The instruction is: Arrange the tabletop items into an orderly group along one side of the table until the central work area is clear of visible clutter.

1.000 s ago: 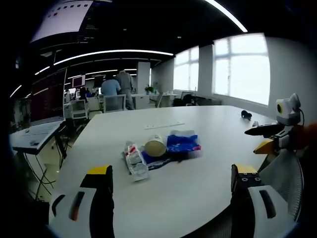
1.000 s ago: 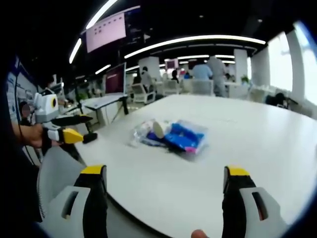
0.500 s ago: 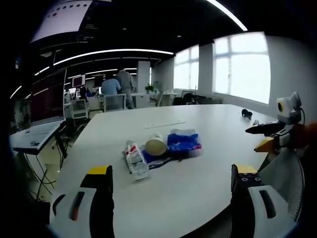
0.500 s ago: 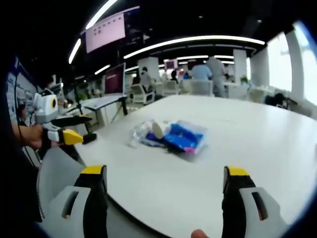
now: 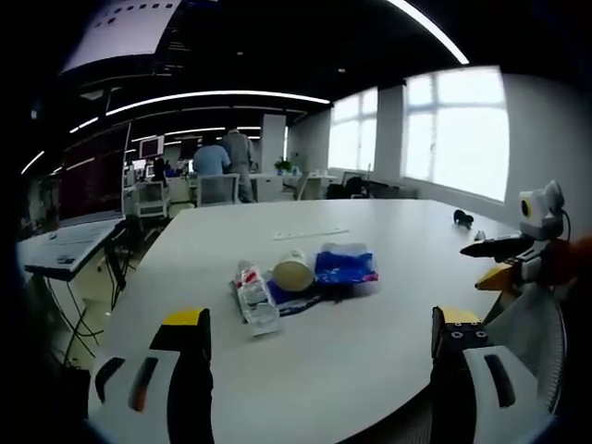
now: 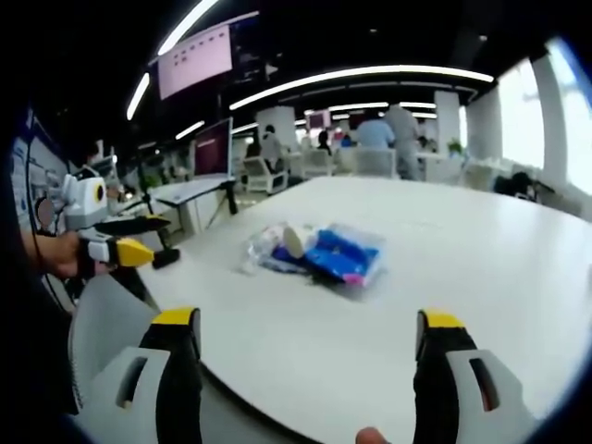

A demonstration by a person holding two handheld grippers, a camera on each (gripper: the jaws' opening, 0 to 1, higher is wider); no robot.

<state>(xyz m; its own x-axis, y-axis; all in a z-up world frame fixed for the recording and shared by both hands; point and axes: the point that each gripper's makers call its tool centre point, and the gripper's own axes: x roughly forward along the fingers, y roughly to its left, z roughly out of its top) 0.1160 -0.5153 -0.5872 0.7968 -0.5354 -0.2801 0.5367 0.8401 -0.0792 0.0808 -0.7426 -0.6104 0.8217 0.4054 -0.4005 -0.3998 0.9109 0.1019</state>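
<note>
Facing the large white oval tabletop [image 5: 370,277] from its near edge, both grippers hang short of the clutter, a stance that reads as the survey before a first reach. The left gripper [image 5: 319,356] shows its two yellow-tipped black fingers [image 5: 185,347] set wide apart with nothing between them; the right gripper [image 6: 301,356] likewise holds its fingers [image 6: 176,347] spread and empty. Each gripper also appears in the other's view, at the right margin of the left gripper view [image 5: 504,264] and at the left margin of the right gripper view [image 6: 120,250], carried in a hand [image 6: 60,254].

The task's things lie bunched in one small heap near the middle of the tabletop, well apart from either gripper. In the left gripper view the heap reads, from left to right:
- a crumpled clear plastic wrapper with red-and-white print [image 5: 252,298], lying flat
- a beige paper cup tipped on its side [image 5: 292,271], mouth toward the camera, touching the wrapper's neighbour
- a blue-and-white plastic packet [image 5: 344,267], flat, just beside the cup

The same heap shows in the right gripper view, the blue packet [image 6: 342,257] nearest.

Farther off on the tabletop lie a thin pale strip [image 5: 309,234] and a small dark object [image 5: 461,216] near the far right edge; what either is cannot be told. Because the heap occupies the central area, the arrangement is judged not yet begun. Office chairs [image 5: 217,190] and standing people [image 5: 211,160] occupy the far background.
</note>
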